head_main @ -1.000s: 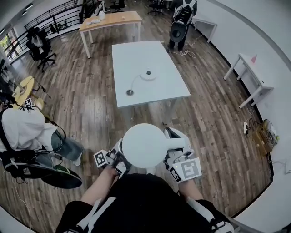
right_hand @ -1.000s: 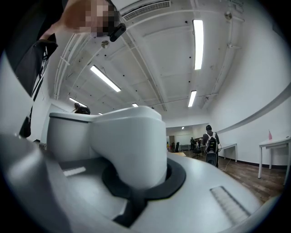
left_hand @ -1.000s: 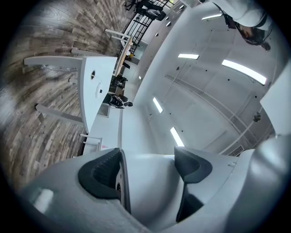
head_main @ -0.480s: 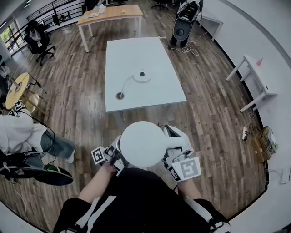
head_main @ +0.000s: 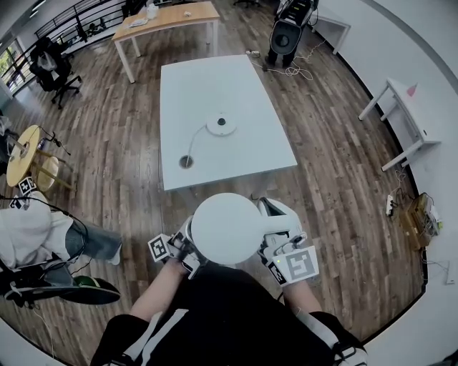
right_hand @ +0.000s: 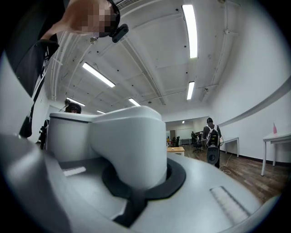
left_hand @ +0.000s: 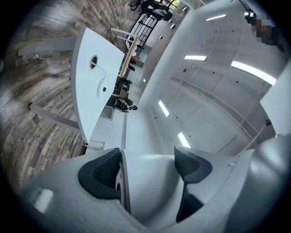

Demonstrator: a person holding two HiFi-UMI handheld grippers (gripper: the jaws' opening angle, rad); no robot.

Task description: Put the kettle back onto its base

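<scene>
While both claws carried the kettle (head_main: 227, 229) between them, a strip of wood-plank floor (head_main: 336, 193) lay ahead of them, before the near edge of the counter (head_main: 247, 93). The left claw (left_hand: 145, 175) was clenched on the kettle's smooth white body, with its dark ribbed pads (left_hand: 102, 175) pressed against either side. The right claw (right_hand: 143, 179) was grasping the thick, rounded white handle, which rose straight up out of its dark jaws. Well ahead of both claws, the base (head_main: 222, 124) sat on the counter, a flat white disc with a dark centre. Its thin cord (head_main: 197, 139) curved back towards the claws into a round hole in the counter top.

Left of the left claw, a seated person (head_main: 36, 236) filled a chair on the floor. Far ahead, past the counter, stood a wooden table (head_main: 168, 16) and a black speaker (head_main: 283, 39). Off to the right of the right claw, a small white side table (head_main: 401, 121) stood by the wall. Each claw's cube bore square black-and-white markers (head_main: 299, 263).
</scene>
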